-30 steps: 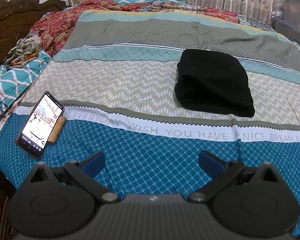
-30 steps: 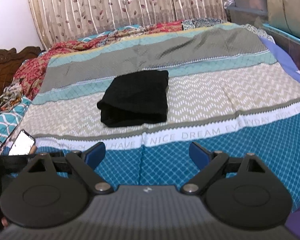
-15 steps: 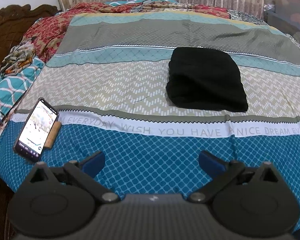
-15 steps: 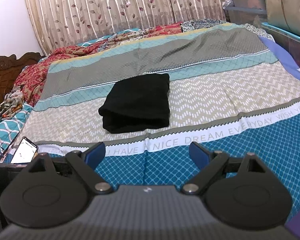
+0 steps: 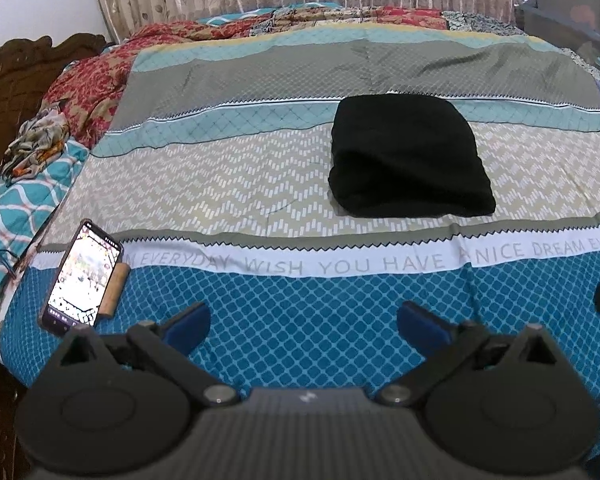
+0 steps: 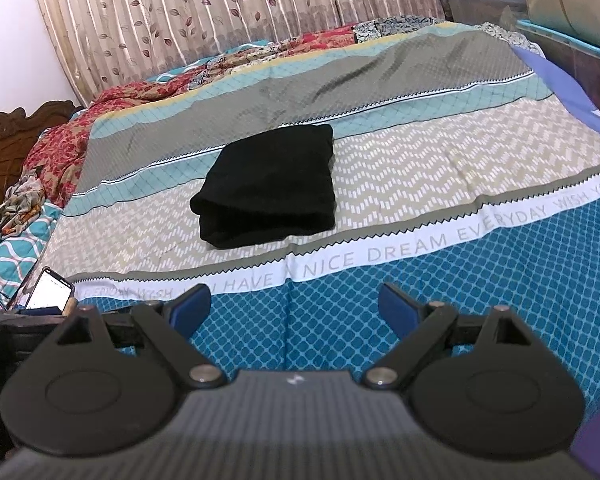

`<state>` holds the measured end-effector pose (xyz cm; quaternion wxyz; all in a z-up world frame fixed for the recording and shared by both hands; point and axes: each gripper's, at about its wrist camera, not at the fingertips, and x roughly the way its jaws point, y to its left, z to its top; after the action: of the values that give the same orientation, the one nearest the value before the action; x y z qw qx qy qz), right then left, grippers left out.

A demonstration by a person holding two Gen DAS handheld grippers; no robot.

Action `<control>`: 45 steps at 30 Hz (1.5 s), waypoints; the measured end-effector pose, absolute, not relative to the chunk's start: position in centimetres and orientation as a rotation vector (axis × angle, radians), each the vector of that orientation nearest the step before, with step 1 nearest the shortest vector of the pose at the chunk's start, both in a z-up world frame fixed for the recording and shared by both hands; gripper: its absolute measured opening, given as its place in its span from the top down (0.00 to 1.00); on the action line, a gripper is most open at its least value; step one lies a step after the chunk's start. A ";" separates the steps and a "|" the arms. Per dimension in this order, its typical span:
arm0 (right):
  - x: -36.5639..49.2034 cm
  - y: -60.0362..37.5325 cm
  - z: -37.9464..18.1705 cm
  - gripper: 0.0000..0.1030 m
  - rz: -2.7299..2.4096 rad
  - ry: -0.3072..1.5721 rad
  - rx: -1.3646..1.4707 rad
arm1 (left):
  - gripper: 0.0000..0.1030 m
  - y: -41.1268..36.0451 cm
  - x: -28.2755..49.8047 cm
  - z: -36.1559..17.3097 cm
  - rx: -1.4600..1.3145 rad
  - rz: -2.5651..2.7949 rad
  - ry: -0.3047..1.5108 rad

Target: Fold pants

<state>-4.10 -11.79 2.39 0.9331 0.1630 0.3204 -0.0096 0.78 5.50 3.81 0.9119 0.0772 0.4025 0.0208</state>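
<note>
The black pants [image 5: 408, 160] lie folded into a compact rectangle on the beige zigzag band of the bedspread, right of centre in the left wrist view. They also show in the right wrist view [image 6: 272, 188], left of centre. My left gripper [image 5: 304, 326] is open and empty, held over the blue band near the bed's front edge, well short of the pants. My right gripper [image 6: 294, 306] is open and empty, also over the blue band and apart from the pants.
A lit phone [image 5: 82, 278] leans on a small wooden stand at the bed's front left; it also shows in the right wrist view [image 6: 50, 292]. Crumpled red floral bedding [image 5: 96, 84] and a carved wooden headboard [image 5: 16, 80] lie left. Storage boxes [image 6: 560, 8] stand right. Curtains hang behind.
Both grippers have drawn back slightly from the bed and stayed open. The folded pants have not moved.
</note>
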 end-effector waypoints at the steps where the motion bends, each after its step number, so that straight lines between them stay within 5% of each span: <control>1: -4.1 -11.9 2.3 0.10 -0.019 0.657 0.334 | 0.00 5.5 0.7 3.9 0.158 0.041 0.825; 45: -4.2 -14.3 1.5 0.10 0.002 0.681 0.401 | 0.00 4.8 0.6 4.0 0.235 0.065 0.817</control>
<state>-4.15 -14.28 1.51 0.9230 0.1954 0.3315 0.0010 0.64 4.78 3.97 0.9105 0.1141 0.3961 0.0315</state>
